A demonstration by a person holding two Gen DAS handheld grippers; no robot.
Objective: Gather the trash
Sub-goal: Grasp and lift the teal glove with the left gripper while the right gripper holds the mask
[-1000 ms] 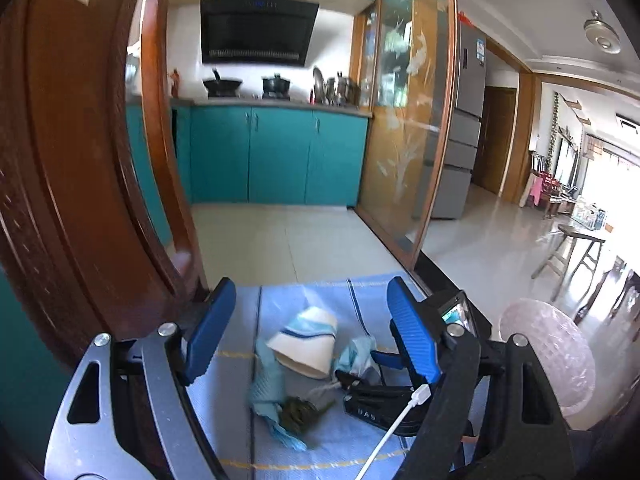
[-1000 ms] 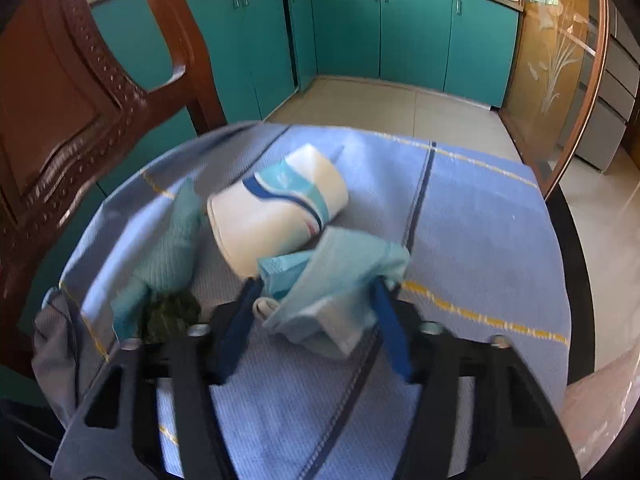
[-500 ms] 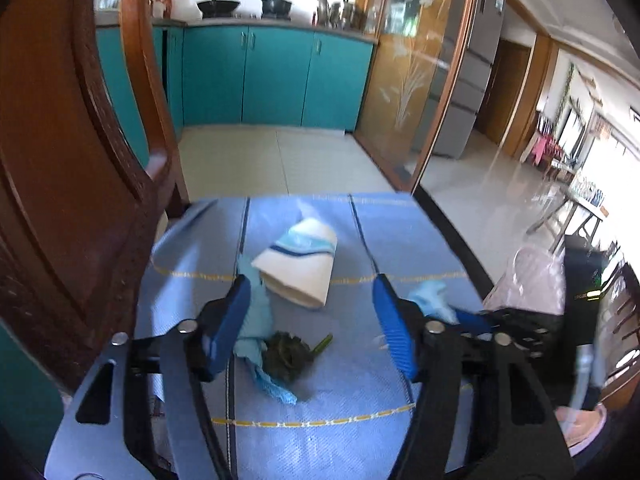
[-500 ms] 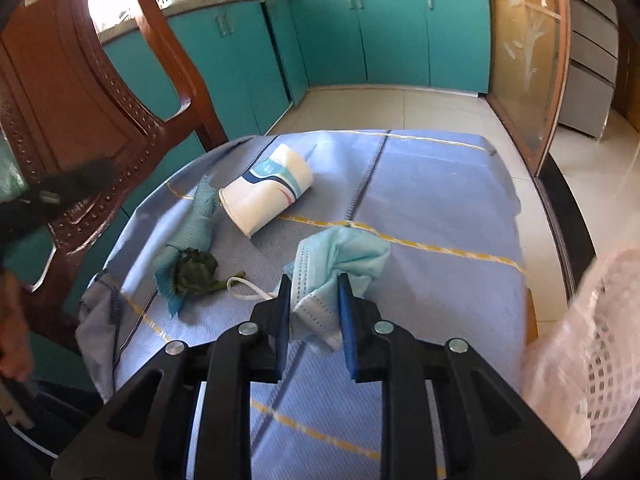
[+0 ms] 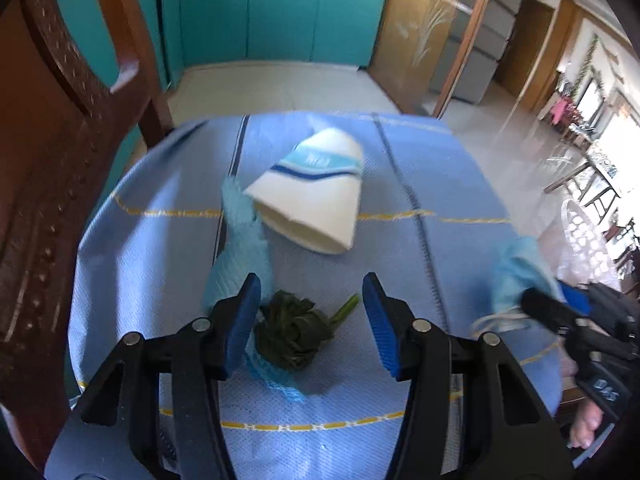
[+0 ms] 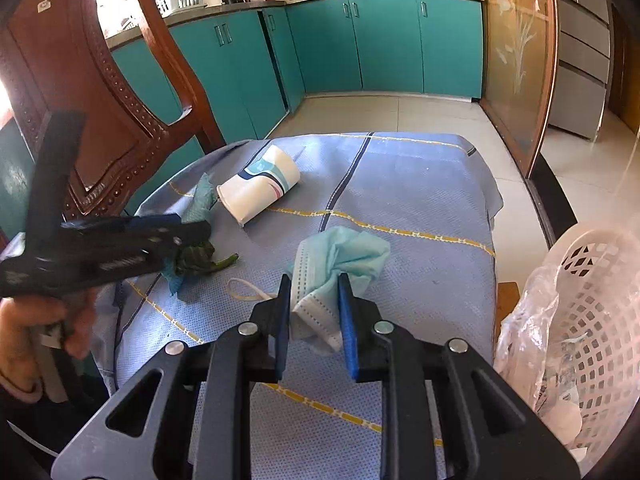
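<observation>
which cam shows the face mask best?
Right wrist: the face mask sits sharp and central, pinched in the right hand-held gripper. Left wrist shows the mask only as a blurred patch at the right edge.

Open left gripper point(image 5: 310, 320) straddling wilted greens point(image 5: 294, 330)

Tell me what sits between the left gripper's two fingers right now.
In the left wrist view, the open left gripper brackets a dark green leafy scrap lying on the blue cloth; a crumpled teal wipe lies against its left finger.
</observation>
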